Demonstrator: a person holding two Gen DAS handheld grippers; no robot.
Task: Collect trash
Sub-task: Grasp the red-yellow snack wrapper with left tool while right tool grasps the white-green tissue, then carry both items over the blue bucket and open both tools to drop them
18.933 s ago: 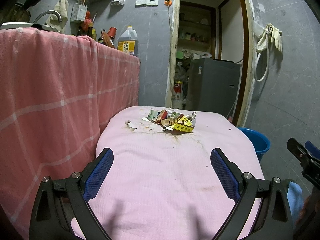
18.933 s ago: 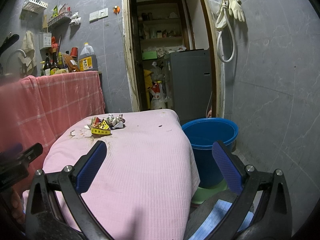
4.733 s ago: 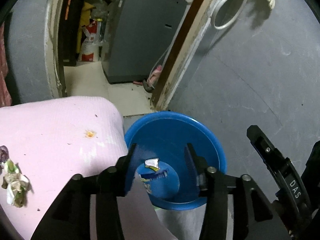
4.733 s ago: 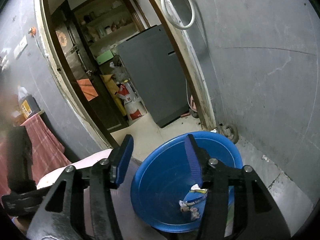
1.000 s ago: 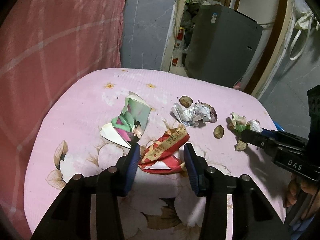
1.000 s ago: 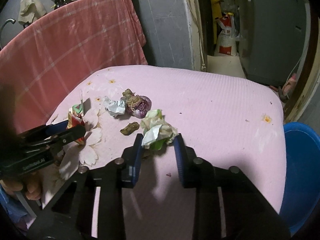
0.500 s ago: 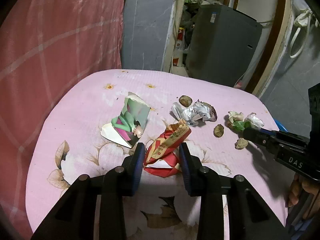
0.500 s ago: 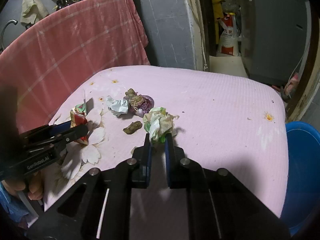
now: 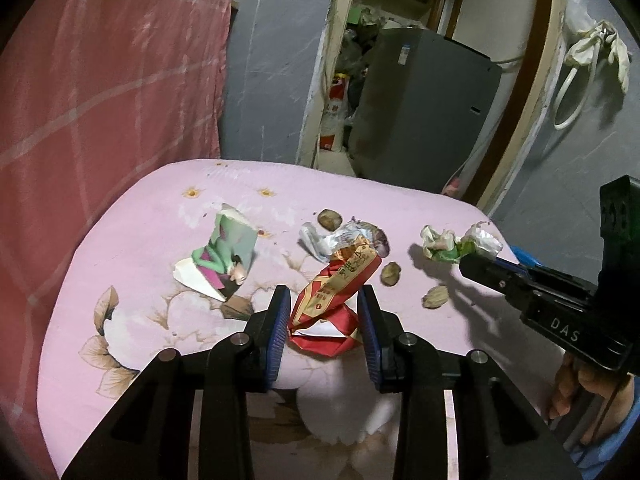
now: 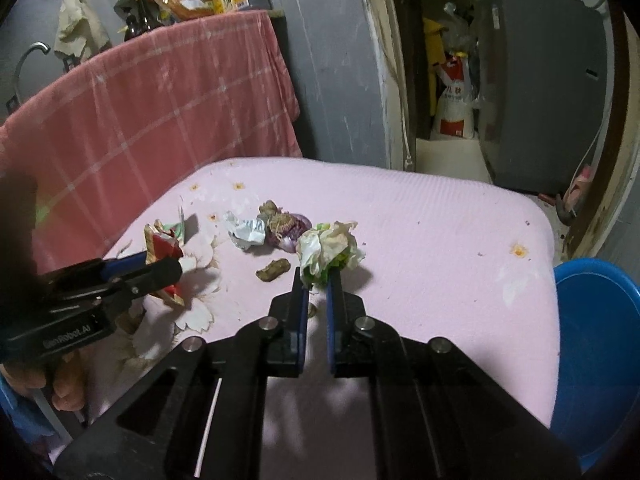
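Trash lies scattered on a pink flowered cloth (image 9: 132, 248). My left gripper (image 9: 324, 296) is shut on a red and gold snack wrapper (image 9: 340, 276), whose crumpled end sticks up between the blue pads. To its right, my right gripper (image 10: 316, 280) is shut on a white and green crumpled wad (image 10: 330, 250), held just above the cloth. The wad (image 9: 444, 246) and the right gripper (image 9: 476, 264) also show in the left wrist view. The left gripper (image 10: 160, 264) shows in the right wrist view.
On the cloth lie a green and pink carton scrap (image 9: 220, 256), a silver foil wrapper (image 9: 332, 240) and brown bits (image 9: 390, 273). A blue basin (image 10: 596, 344) stands off the table's right edge. A red checked cloth (image 9: 100, 100) hangs at the left.
Both grippers have closed: the right on the white and green wad, the left on the red wrapper. The wrapper's end has tipped up and the wad has risen slightly off the cloth.
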